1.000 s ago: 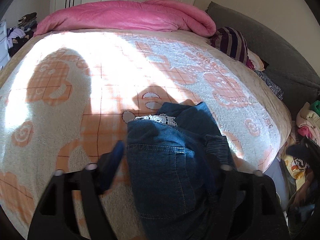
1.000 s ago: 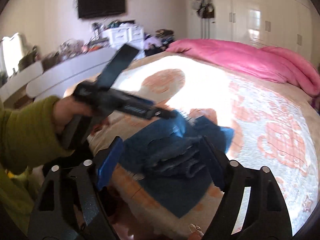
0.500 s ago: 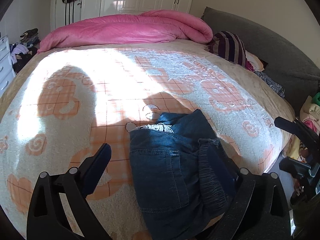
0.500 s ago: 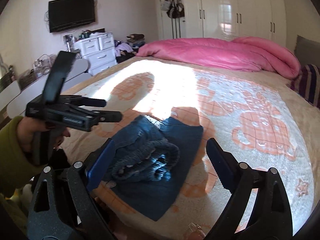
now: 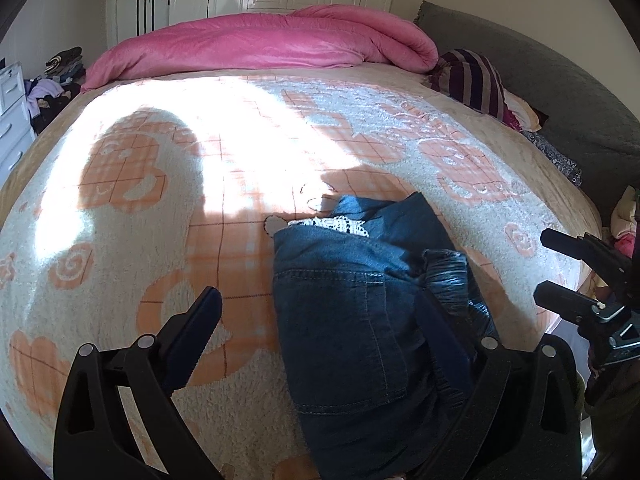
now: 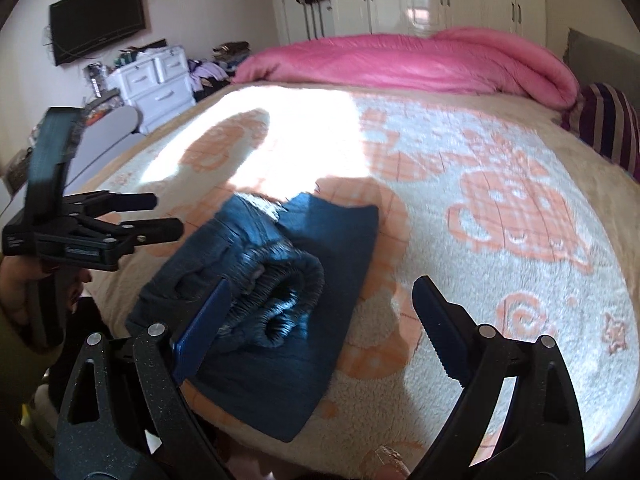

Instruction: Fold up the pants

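Note:
The dark blue denim pants [image 5: 360, 312] lie folded in a compact bundle on the bed's near edge, back pocket up, elastic waistband bunched at the right, white lace showing at the far end. They also show in the right wrist view [image 6: 276, 292]. My left gripper [image 5: 320, 340] is open and empty, held above the bundle's near end. My right gripper [image 6: 320, 328] is open and empty, hovering over the bundle's right side. Each gripper shows in the other's view, the right one [image 5: 580, 280] at the bed's right edge, the left one [image 6: 92, 224] at its left.
The bed carries a cream and orange patterned blanket [image 5: 200, 184]. A pink duvet [image 5: 272, 44] is heaped at the far side. A striped pillow [image 5: 472, 80] and grey headboard [image 5: 560, 92] are at the right. White drawers [image 6: 156, 84] stand beyond the bed.
Both grippers have drawn back from the pants and hold nothing. The folded bundle has stayed in place on the bed.

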A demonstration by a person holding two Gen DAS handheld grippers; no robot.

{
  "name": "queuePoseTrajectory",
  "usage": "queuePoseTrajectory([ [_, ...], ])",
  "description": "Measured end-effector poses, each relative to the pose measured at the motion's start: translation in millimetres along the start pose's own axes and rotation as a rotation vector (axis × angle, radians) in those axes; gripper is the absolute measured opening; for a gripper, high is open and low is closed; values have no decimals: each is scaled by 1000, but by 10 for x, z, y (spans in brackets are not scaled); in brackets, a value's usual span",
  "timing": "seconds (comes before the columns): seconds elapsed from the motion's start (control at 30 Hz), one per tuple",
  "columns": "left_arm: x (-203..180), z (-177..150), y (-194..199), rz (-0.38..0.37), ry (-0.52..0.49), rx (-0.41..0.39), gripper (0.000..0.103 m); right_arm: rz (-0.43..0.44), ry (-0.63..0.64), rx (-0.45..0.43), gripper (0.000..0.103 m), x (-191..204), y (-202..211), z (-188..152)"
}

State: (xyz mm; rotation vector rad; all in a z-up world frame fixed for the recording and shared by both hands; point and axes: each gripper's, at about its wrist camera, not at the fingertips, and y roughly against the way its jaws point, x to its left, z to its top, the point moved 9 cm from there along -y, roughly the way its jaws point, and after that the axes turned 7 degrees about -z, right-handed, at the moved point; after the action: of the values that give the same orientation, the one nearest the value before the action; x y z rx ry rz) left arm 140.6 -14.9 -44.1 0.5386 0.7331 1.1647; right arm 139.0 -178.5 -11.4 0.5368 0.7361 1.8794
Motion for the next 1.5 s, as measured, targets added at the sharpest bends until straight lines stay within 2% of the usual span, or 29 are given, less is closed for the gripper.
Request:
queuePoseTrajectory([
  [0.27, 54, -109, -139, 4, 14, 32, 96, 39, -80, 96, 86, -33, -300, -160],
  [0.5, 97, -186, -286, 8, 22, 62, 96, 84, -105, 170, 71, 25, -527, -300],
  [0.73, 158, -261, -445, 3, 39, 86, 96, 134, -154, 225, 71, 28, -734, -398],
  [1.03, 168, -277, -593, -47, 83, 89, 95, 179, -143, 222, 77, 64, -862, -360],
  [1.1, 113, -275, -621, -79, 88, 94, 84, 185, -140, 221, 74, 74, -884, -352],
  [1.17, 52, -280, -635, -111, 99, 95, 67, 194, -134, 214, 65, 96, -884, -342],
  [1.2, 30, -285, -640, -110, 95, 96, 66, 207, -134, 211, 54, 117, -876, -339],
  [1.23, 14, -288, -645, -99, 87, 96, 64, 231, -135, 210, 49, 159, -864, -340],
  [1.3, -27, -289, -643, -105, 82, 95, 54, 235, -110, 200, 33, 226, -845, -324],
  [1.4, -79, -244, -568, -93, 63, 73, 43, 219, -63, 162, 22, 312, -759, -269],
  [1.47, -122, -191, -495, -102, 54, 55, 36, 226, -60, 126, 18, 343, -687, -190],
  [1.5, -139, -151, -453, -104, 50, 44, 36, 229, -56, 102, 17, 364, -633, -128],
])
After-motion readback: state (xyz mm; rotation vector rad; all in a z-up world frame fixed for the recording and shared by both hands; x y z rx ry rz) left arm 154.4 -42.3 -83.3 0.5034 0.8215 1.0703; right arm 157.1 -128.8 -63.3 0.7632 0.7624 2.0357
